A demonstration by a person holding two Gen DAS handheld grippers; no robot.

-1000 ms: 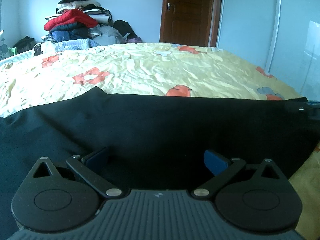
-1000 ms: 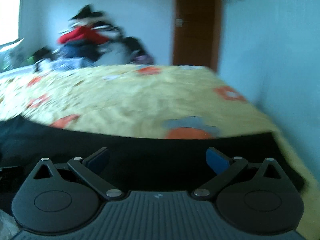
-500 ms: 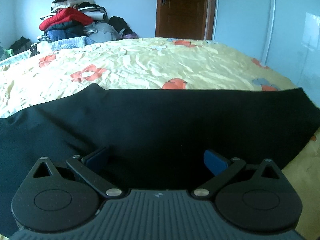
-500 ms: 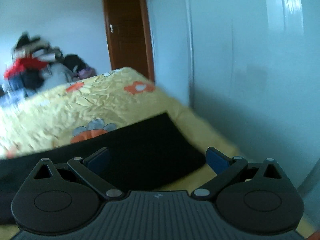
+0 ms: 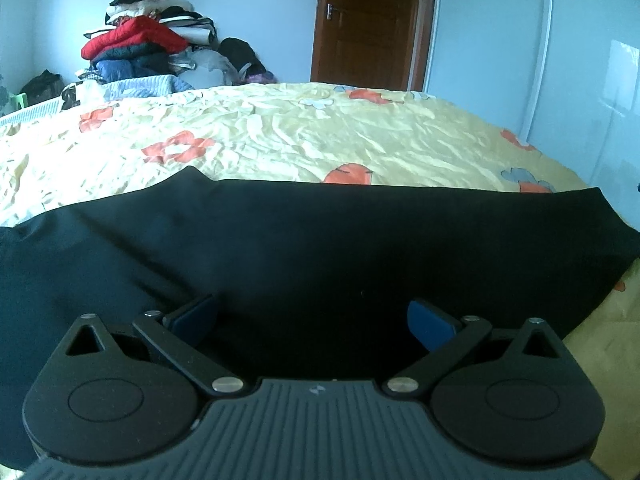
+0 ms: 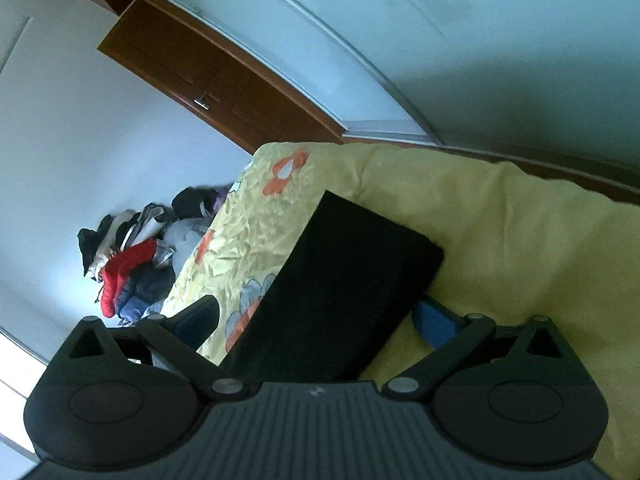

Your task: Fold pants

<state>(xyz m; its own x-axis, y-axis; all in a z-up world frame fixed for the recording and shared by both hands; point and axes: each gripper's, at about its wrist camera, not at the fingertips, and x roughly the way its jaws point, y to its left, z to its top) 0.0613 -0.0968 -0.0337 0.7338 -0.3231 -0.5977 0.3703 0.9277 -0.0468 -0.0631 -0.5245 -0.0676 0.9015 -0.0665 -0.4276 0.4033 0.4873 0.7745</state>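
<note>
Left wrist view: pants [image 5: 320,248] spread flat beyond the left claw [image 5: 312,318].

- A yellow bedsheet [image 5: 304,136] with orange flowers, crumpled, covers the bed.
- A heap of clothes [image 5: 152,52] (red padded jacket on top) rises past the bed's far edge.
- A brown wooden door [image 5: 368,24] stands shut.
- A white wardrobe panel [image 5: 592,64] with flower decals runs alongside.
</note>
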